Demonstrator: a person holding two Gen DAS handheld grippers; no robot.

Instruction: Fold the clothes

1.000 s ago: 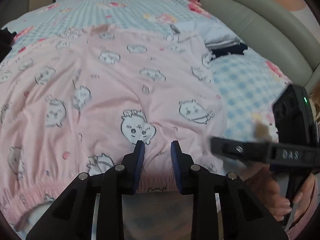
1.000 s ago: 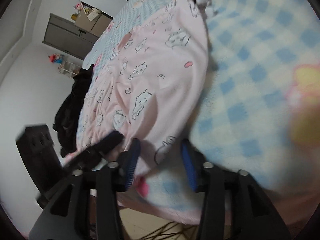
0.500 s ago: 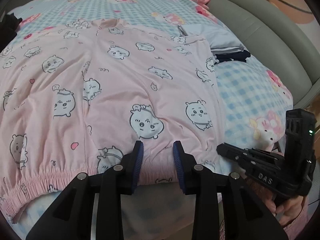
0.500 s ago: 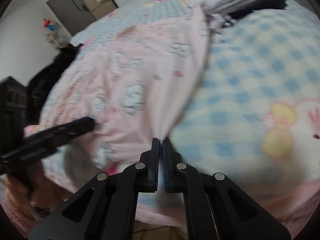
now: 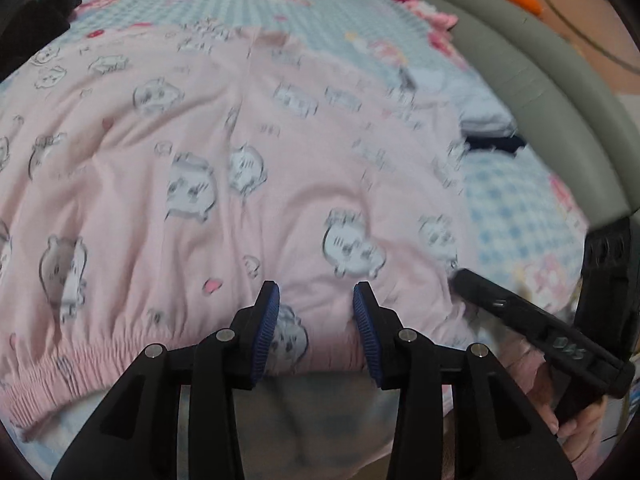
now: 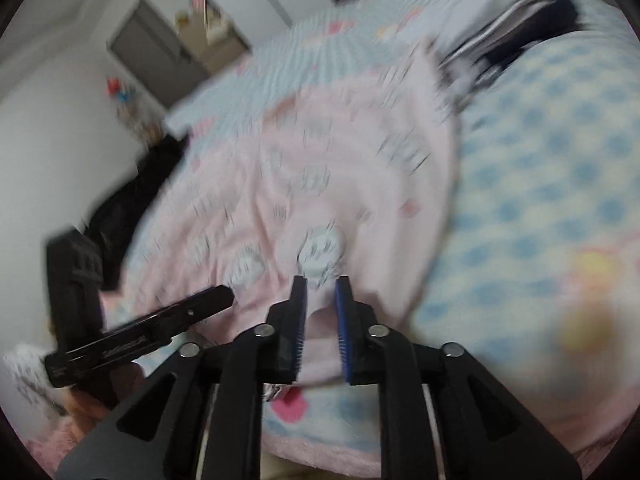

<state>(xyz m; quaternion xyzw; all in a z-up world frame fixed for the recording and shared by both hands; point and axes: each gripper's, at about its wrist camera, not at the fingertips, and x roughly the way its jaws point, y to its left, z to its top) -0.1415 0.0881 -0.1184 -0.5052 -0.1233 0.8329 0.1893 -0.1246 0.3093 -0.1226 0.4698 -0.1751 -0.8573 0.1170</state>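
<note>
A pink garment [image 5: 280, 140] printed with cartoon animals lies spread flat on the bed, its gathered elastic hem [image 5: 80, 360] along the near edge. My left gripper [image 5: 316, 300] is open, hovering over the hem near the garment's right part with nothing pinched. In the right wrist view the same garment [image 6: 340, 168] is blurred. My right gripper [image 6: 320, 292] stands slightly open at the garment's near right corner, with pink cloth lying in the narrow gap. Each gripper shows in the other's view: the right gripper [image 5: 460, 278] and the left gripper [image 6: 222, 298].
A blue checked bedspread [image 5: 512, 200] covers the bed. Folded grey and dark clothes [image 5: 484, 120] sit at the far right by the grey padded bed frame [image 5: 560, 92]. Black clothing [image 6: 132, 200] hangs off the bed's left side. A hand [image 5: 576, 420] holds the right gripper.
The right gripper closed at the garment's corner half a second ago and now stands slightly apart. Both views have shifted and blurred; the left gripper stays open over the hem.
</note>
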